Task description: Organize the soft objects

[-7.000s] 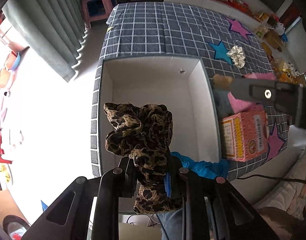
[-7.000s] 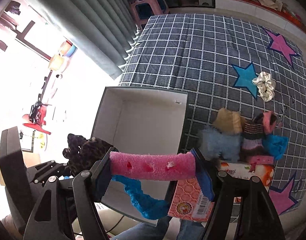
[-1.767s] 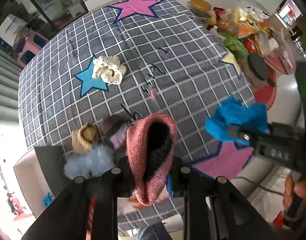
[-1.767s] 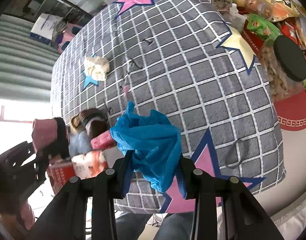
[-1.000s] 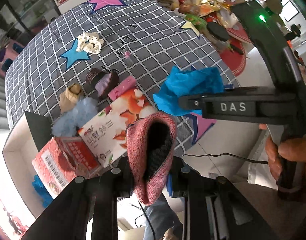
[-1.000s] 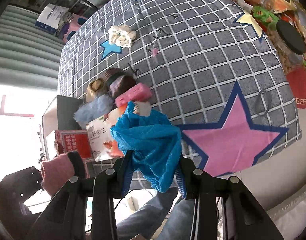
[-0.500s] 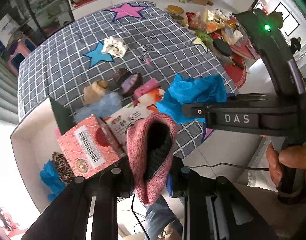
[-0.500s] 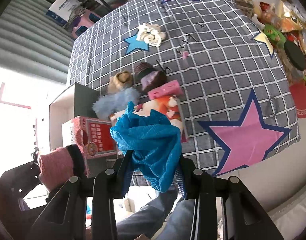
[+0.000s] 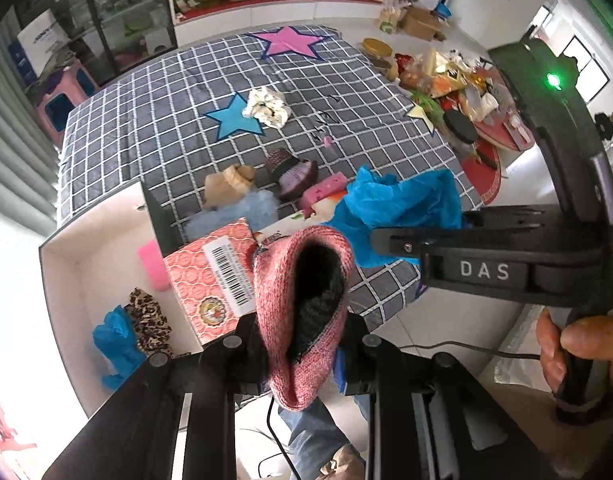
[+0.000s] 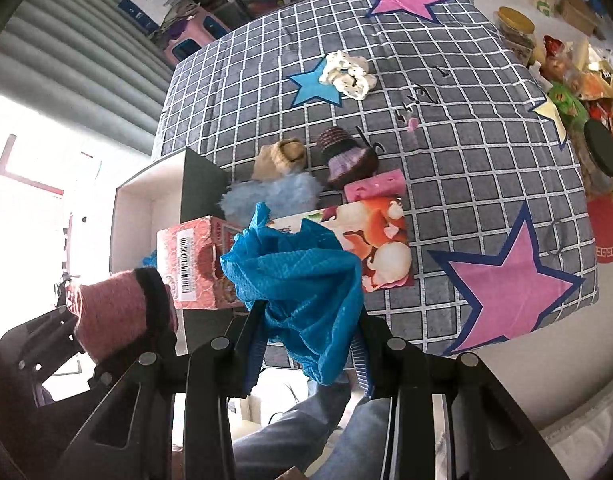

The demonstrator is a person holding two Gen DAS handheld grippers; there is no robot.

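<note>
above the table, left gripper (image 9: 302, 336) clamps knitted pink tube (image 9: 302, 300), right gripper (image 10: 308, 344) crinkly blue mesh (image 10: 302, 288).

On the table (image 9: 178, 120), the open box (image 9: 66, 264) sits at the left edge holding three soft items (image 9: 146, 316), two cartons (image 9: 210, 280) just right of it, and loose soft items (image 10: 282, 160) behind the cartons.

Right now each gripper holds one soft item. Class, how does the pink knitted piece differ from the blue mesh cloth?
The pink knitted piece in the left gripper is thick, with a dark lining, and holds a tube shape; the blue mesh cloth in the right gripper is thin, single-coloured and crumpled. The knit looks compact, while the cloth bunches loosely and hangs below the fingers. Both are clamped and held off the table.
</note>
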